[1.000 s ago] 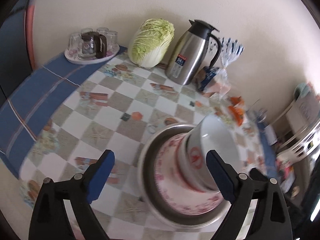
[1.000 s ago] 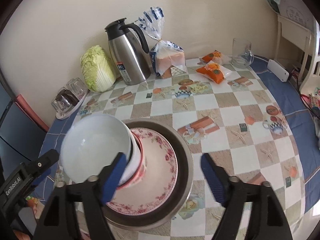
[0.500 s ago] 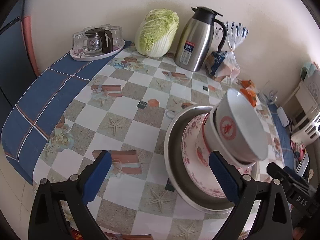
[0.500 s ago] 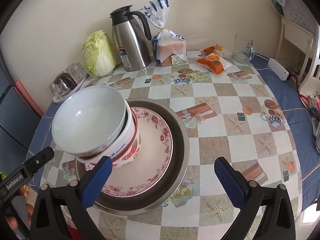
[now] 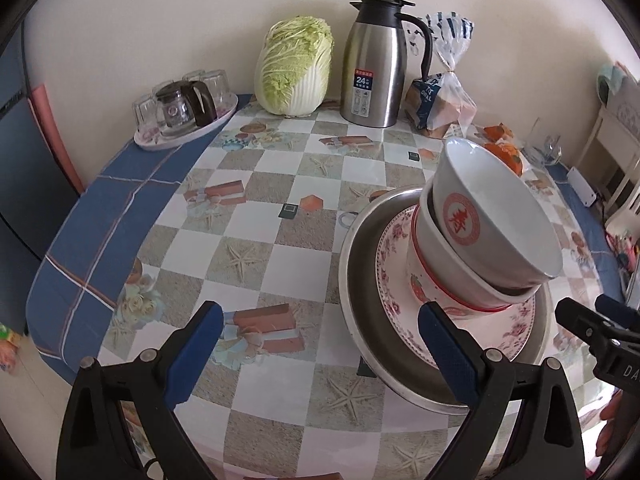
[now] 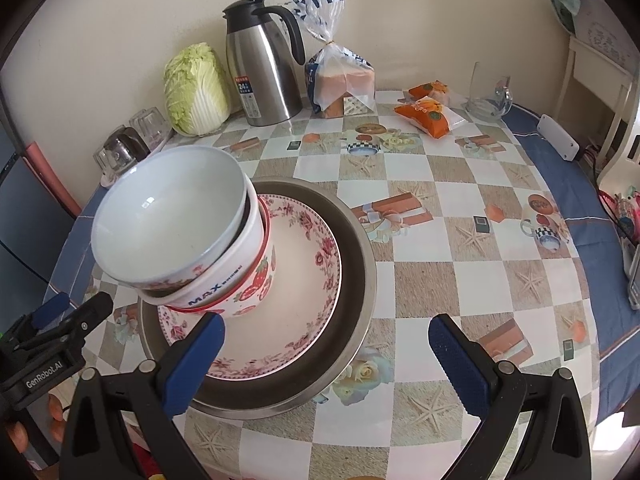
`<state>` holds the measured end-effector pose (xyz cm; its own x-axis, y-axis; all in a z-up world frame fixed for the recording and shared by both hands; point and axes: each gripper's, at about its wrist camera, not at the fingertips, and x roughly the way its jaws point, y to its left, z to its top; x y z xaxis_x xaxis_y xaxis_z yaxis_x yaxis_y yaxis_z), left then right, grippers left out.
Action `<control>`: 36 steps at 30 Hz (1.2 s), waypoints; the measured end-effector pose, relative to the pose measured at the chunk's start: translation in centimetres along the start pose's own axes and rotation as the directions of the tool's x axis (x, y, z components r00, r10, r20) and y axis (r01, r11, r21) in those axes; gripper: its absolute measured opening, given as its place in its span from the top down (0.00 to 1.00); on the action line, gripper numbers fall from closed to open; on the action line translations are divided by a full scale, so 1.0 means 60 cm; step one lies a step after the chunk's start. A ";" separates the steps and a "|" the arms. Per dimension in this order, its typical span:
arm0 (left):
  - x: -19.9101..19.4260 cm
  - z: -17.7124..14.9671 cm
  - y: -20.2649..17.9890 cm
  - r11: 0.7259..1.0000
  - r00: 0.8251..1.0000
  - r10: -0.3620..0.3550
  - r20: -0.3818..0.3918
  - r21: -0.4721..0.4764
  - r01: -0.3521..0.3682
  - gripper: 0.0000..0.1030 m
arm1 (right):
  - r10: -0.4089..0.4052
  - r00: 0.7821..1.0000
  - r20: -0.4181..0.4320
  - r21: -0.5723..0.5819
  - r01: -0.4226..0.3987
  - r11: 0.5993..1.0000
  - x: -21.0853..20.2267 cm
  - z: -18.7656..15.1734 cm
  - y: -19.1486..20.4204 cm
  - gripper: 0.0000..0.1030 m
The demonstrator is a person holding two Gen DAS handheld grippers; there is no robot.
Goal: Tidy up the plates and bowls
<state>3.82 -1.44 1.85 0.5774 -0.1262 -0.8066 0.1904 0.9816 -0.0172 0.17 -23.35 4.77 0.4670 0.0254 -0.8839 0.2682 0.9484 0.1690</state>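
Bowls stacked, checkered tablecloth, cream wall

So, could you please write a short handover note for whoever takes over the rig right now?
Left gripper: open, holding nothing, low over the table beside the stack.
Right gripper: open, holding nothing, at the stack's near edge.
Stack: metal basin on the table, floral plate inside it, strawberry bowl on the plate, white bowl nested on top, sitting tilted.
Done: all four pieces are stacked and both grippers are clear.
Left: possibly level the white bowl; otherwise nothing obvious remains.
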 end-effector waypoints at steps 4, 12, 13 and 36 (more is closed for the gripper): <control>0.010 -0.004 -0.009 0.999 1.000 0.012 -0.013 0.043 -0.012 0.05 | -0.009 1.000 -0.006 -0.003 0.009 1.000 0.003 0.000 -0.001 0.00; 0.029 -0.007 -0.010 0.998 0.999 0.018 -0.046 0.058 -0.016 0.05 | -0.021 1.000 -0.022 -0.005 0.021 1.000 0.015 0.000 -0.006 0.00; 0.030 -0.007 -0.010 0.998 0.999 0.015 -0.048 0.059 -0.012 0.05 | -0.022 0.999 -0.026 -0.005 0.021 1.000 0.017 -0.001 -0.006 0.00; 0.041 -0.009 -0.008 0.998 0.996 -0.049 -0.080 0.041 0.053 0.05 | -0.027 0.999 -0.040 -0.012 0.026 1.000 0.025 -0.002 -0.006 0.00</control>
<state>4.75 -2.15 -0.45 0.5021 -0.1625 -0.8494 0.2530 0.9668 -0.0354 0.65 -23.63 3.31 0.4259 0.0127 -0.9047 0.2698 0.9526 0.1404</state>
